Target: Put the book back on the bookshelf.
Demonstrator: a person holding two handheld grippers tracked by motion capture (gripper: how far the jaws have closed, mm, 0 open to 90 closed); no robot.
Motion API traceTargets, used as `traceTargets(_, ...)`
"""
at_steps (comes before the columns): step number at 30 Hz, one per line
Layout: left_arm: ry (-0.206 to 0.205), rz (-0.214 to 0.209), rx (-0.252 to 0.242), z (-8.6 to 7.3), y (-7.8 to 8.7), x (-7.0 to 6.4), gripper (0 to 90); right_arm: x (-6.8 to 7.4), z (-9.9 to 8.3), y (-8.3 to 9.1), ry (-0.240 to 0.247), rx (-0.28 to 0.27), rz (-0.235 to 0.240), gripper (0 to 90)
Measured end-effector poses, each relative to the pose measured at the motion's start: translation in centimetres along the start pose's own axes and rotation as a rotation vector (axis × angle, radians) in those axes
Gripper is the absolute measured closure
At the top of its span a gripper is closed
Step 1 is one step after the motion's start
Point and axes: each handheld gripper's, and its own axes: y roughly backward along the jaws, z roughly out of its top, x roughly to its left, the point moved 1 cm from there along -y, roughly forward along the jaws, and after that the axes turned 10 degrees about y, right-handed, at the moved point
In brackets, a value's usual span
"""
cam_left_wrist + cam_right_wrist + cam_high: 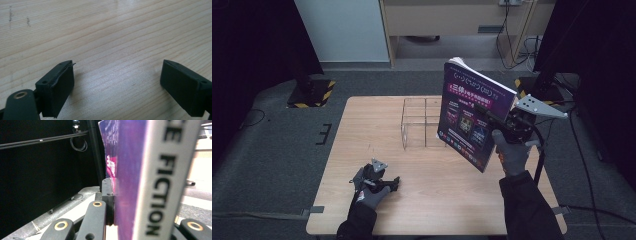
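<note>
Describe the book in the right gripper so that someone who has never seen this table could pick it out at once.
Start at the wooden table and go to its right edge, where the right gripper is raised above the surface. Clamped in its jaws is the book, held tilted in the air beside the clear wire rack. Its purple cover with white lettering and its white spine reading FICTION set it apart.

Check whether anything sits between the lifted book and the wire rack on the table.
Nothing visible does. The right gripper holds the book in the air just right of the wire rack, whose compartments look empty. The left gripper rests well clear.
</note>
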Motion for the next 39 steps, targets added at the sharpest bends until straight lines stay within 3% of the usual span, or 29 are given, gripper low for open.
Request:
traceTargets(8,-0.002,-0.005,-0.008,0.0,-0.1,0.0,8.6,0.0,0.3,-0.5,0.016,-0.016,-0.033,82.9)
traceTargets(20,0.003,0.000,-0.017,-0.1,-0.2,-0.1,7.2,-1.6,1.2,-0.6,0.015,-0.036,-0.068,82.9)
traceTargets(39,0.003,-0.001,-0.021,-0.2,-0.2,-0.1,7.1,-3.5,1.0,-2.0,-0.025,-0.041,-0.155,82.9)
